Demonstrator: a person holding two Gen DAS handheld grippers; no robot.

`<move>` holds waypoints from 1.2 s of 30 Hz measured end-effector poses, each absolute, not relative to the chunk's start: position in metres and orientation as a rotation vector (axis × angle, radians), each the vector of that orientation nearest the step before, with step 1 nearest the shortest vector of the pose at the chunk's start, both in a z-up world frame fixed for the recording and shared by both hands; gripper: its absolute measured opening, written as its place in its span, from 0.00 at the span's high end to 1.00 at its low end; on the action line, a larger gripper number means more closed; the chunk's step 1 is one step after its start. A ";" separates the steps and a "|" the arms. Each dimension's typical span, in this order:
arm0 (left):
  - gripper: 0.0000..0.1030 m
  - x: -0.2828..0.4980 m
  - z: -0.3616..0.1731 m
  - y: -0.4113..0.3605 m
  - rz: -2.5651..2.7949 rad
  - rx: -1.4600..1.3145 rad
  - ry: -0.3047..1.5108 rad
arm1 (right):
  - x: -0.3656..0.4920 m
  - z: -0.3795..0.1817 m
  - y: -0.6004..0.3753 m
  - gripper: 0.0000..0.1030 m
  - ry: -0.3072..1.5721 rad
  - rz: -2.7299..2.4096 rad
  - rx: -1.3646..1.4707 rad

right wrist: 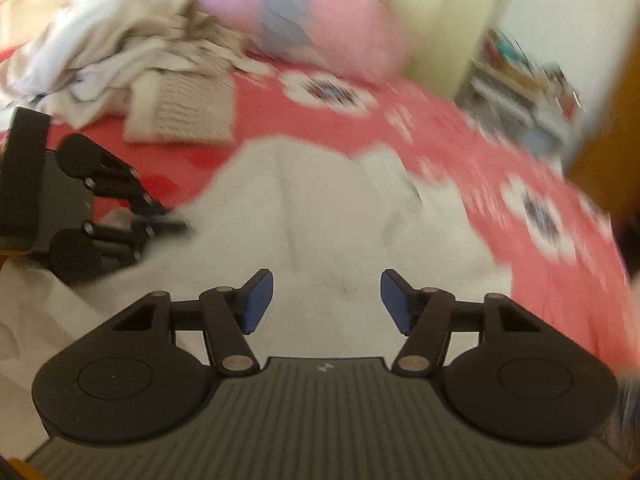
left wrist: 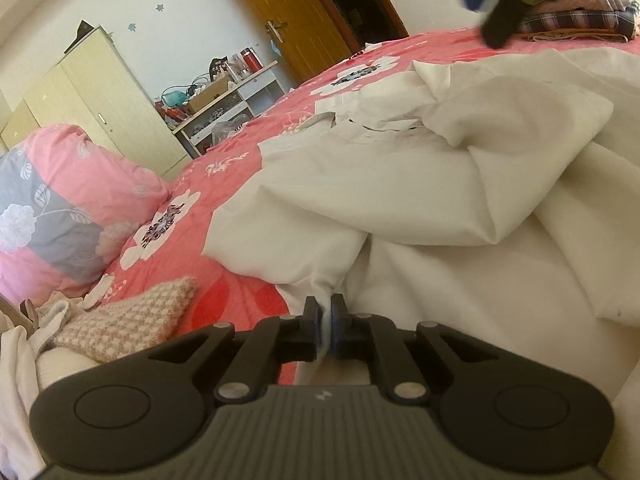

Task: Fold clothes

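Left wrist view, nearest first: the left gripper (left wrist: 326,312) has its jaws pressed together on a bunched corner of the white garment (left wrist: 460,208), a tuft of the cloth squeezed between the blue pads. From that pinch the garment spreads away to the right and upward in broad soft folds, lying rumpled on the red floral bedspread (left wrist: 240,160). Just left of the gripper lies a beige houndstooth knit (left wrist: 132,320) beside some pale clothes at the frame's edge, and behind those sits a pink and grey floral quilt (left wrist: 72,200). Farther off, the right gripper (left wrist: 496,8) shows as a dark blur with a blue pad at the top of the frame, above the garment's far side, with a stack of folded clothes (left wrist: 580,20) behind it. Against the far wall stand a cream wardrobe (left wrist: 100,96), a cluttered shelf unit (left wrist: 224,100) and a brown door (left wrist: 288,12). Right wrist view, blurred: the right gripper (right wrist: 326,300) has its jaws spread apart with nothing between them, above the white garment (right wrist: 320,208). The left gripper (right wrist: 160,220) is at the left edge, at the cloth's border. Beyond lie the knit (right wrist: 188,112), a heap of unfolded clothes (right wrist: 112,52) and the pink quilt (right wrist: 320,12).
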State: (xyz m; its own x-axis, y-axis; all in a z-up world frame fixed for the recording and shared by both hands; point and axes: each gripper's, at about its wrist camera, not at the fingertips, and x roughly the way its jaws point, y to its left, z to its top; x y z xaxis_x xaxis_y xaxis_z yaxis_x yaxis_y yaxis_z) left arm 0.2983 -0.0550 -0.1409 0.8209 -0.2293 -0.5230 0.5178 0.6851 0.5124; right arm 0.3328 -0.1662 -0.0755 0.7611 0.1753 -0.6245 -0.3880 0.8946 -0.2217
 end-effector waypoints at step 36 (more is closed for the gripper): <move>0.95 0.299 -0.141 -0.051 -0.451 0.667 0.451 | 0.246 -0.123 -0.337 0.84 0.375 -0.358 0.872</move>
